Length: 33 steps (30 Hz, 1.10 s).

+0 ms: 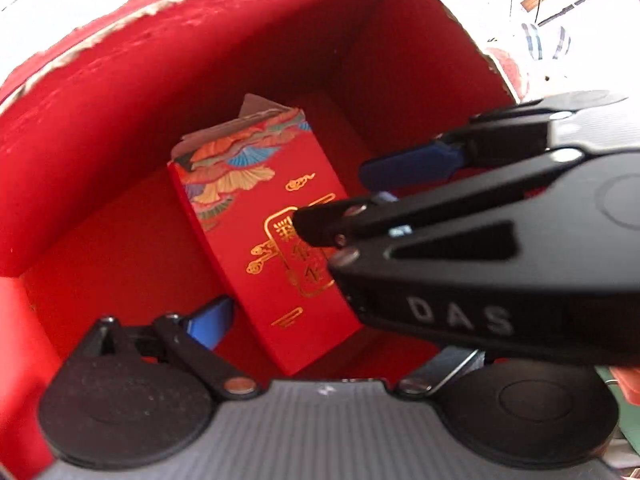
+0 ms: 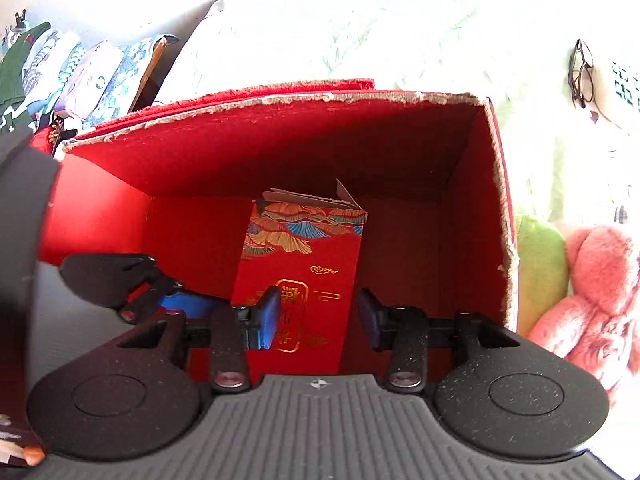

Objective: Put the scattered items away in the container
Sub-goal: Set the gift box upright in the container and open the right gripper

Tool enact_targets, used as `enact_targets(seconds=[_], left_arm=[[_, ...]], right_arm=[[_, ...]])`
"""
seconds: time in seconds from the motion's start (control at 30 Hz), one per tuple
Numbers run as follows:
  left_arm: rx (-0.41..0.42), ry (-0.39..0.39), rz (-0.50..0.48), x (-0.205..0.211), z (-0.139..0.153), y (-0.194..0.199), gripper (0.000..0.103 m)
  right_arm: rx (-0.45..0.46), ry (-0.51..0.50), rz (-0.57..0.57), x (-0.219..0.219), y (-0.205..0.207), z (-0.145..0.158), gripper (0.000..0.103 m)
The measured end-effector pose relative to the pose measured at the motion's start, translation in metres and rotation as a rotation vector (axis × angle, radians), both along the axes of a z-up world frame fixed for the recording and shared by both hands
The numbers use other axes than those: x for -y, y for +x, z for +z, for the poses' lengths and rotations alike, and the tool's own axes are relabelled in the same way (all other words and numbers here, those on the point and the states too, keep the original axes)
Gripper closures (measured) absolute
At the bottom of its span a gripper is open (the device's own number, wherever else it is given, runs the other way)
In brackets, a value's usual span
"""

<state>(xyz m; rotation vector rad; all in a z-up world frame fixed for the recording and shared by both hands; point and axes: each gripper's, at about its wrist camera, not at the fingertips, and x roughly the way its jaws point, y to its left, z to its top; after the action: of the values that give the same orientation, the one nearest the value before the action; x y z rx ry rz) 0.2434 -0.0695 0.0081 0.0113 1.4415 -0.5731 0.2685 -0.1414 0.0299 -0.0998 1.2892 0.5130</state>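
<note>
A deep red cardboard box (image 1: 120, 120) (image 2: 280, 140) fills both views. A red envelope (image 1: 260, 208) (image 2: 304, 248) with gold print and a fan pattern lies on its floor, papers poking out at its far end. My right gripper (image 2: 320, 320) reaches down into the box. One of its pads (image 2: 268, 320) overlaps the envelope's print, and the other stands just off the envelope's right edge, so nothing is clamped. In the left wrist view the right gripper (image 1: 352, 196) crosses from the right above the envelope. My left gripper (image 1: 320, 340) is wide open, with its right finger hidden behind the other tool.
The box's top rim is torn and frayed. Outside it to the right are a pink plush toy (image 2: 592, 300), a green cushion (image 2: 540, 272) and glasses (image 2: 580, 76) on pale fabric. Patterned folded items (image 2: 80, 80) are stacked at the back left.
</note>
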Motion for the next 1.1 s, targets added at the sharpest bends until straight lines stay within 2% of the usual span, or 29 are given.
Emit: enact_targets(seconds=[0.27,0.4,0.57,0.6,0.63,0.7,0.73,0.87,0.97,1.1], left_arm=[[-0.030,-0.015,0.016,0.010,-0.004,0.007,0.009],[-0.020,-0.013,0.029,0.015,-0.003,0.007,0.009],[0.007,0.006,0.059,0.017,0.001,0.005,0.009],[0.004,0.006,0.064,0.018,0.000,0.005,0.009],[0.001,0.006,0.070,0.018,0.000,0.005,0.009],[0.001,0.007,0.079,0.019,0.000,0.005,0.009],[0.001,0.007,0.079,0.020,0.000,0.005,0.009],[-0.013,-0.014,0.083,0.026,0.000,0.004,0.015],[-0.043,-0.042,0.096,0.032,-0.003,0.005,0.020],[-0.051,-0.054,0.113,0.037,-0.003,0.006,0.020]], right_arm=[[0.014,0.036,-0.002,0.018,0.002,0.014,0.070],[0.025,0.044,-0.005,0.024,0.001,0.019,0.076],[0.031,0.071,-0.029,0.033,0.005,0.025,0.077],[0.038,0.078,-0.037,0.035,0.005,0.026,0.076],[0.062,0.069,-0.048,0.036,0.004,0.029,0.068],[0.125,0.033,-0.059,0.038,0.003,0.035,0.063],[0.137,0.020,-0.061,0.040,0.005,0.036,0.064],[0.088,0.052,-0.080,0.051,0.011,0.034,0.069],[0.085,0.057,-0.080,0.040,0.016,0.030,0.074],[0.083,0.068,-0.079,0.042,0.014,0.031,0.078]])
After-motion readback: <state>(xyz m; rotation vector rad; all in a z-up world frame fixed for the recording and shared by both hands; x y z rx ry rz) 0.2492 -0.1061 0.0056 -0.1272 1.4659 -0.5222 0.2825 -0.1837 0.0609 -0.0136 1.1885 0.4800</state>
